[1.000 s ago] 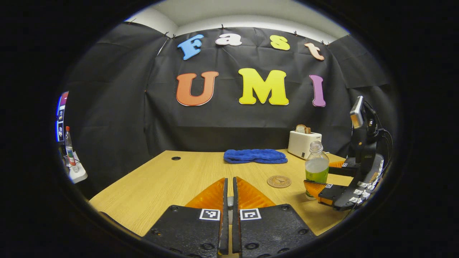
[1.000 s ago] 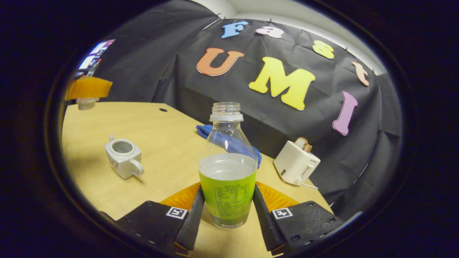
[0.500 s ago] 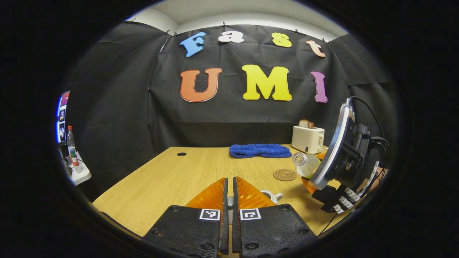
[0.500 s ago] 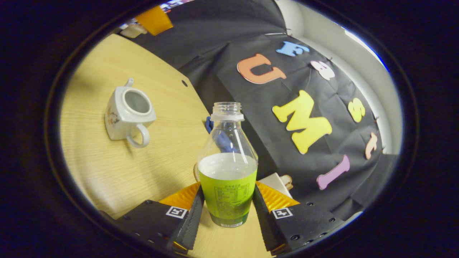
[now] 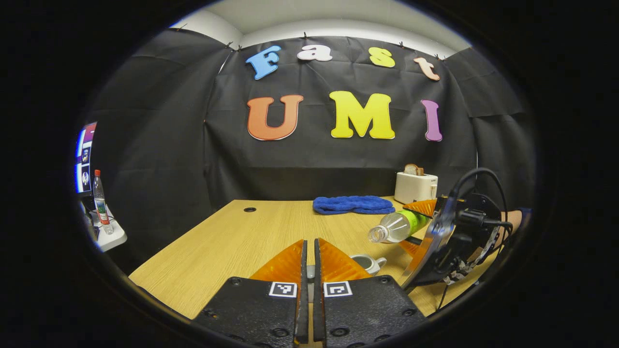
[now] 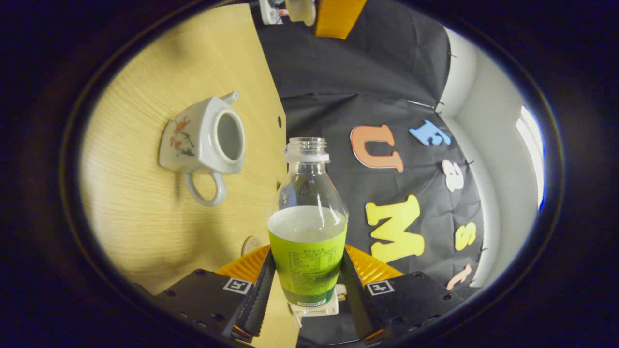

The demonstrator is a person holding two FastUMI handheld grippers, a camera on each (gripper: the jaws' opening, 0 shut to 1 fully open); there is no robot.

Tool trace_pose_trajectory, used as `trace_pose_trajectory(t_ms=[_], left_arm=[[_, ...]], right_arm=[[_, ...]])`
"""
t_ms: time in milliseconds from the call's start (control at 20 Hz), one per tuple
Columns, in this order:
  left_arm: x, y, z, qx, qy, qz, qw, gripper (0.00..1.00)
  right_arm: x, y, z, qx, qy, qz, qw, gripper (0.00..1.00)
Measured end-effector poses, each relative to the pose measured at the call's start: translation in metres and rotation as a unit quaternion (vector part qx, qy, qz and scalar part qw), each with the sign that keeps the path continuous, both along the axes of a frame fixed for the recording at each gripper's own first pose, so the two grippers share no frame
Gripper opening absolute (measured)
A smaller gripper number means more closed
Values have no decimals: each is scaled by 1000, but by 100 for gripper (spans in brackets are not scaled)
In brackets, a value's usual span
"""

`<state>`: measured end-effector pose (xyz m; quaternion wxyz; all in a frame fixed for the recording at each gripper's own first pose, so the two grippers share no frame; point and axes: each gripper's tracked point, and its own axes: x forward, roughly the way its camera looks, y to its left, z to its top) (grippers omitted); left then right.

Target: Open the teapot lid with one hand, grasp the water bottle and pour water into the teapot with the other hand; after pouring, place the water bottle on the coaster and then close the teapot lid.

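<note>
Your right hand-held gripper (image 6: 306, 290) pinches the water bottle (image 6: 307, 232) by its green-labelled lower half, both fingers pressed against its sides. The bottle has no cap, and in the left gripper view it (image 5: 396, 225) lies tipped nearly level above the table (image 5: 232, 241), its open mouth pointing toward the teapot (image 5: 368, 263). That view also shows the right hand-held gripper (image 5: 420, 227) and its cables at the right edge, with a bit of your hand behind it.

In the right gripper view the white teapot (image 6: 205, 140) sits on the table (image 6: 145, 217) with its lid off, its round opening bare, a floral pattern on its side and its loop handle turned toward the camera. The bottle's mouth is near the opening but apart from it. The coaster (image 6: 251, 244) peeks out just beside the gripper's left finger.

Your left hand-held gripper (image 5: 310, 251) has its fingers pressed close together, a small pale object barely visible in the narrow slit between them; whether they grip it is hard to tell. In the right gripper view, one of its fingers (image 6: 337, 17) shows at the top edge with a pale piece beside it.

A blue towel (image 5: 353, 204) and a white toaster (image 5: 415, 187) holding a slice of bread stand at the far end of the table.
</note>
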<state>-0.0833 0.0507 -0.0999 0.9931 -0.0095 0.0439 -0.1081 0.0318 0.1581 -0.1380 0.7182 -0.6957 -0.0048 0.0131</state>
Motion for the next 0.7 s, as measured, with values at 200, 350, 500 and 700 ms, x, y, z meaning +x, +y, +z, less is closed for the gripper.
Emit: trace_pose_trajectory(t_ms=[200,350,500,700], left_arm=[[-1,0,1,1,-1,-5,1000,6],[-4,0,-1,0,-2,-9,1000,6],[-5,0,-3,-1,-1,-12,1000,6],[-5,3,-6,-3,1,-13,1000,6]], right_arm=[[-2,4,9,-71,-32,10,997,71],[-2,7,19,-130,-61,15,989,71],[-2,8,25,-165,-74,17,983,72],[-3,11,28,-191,-81,18,978,70]])
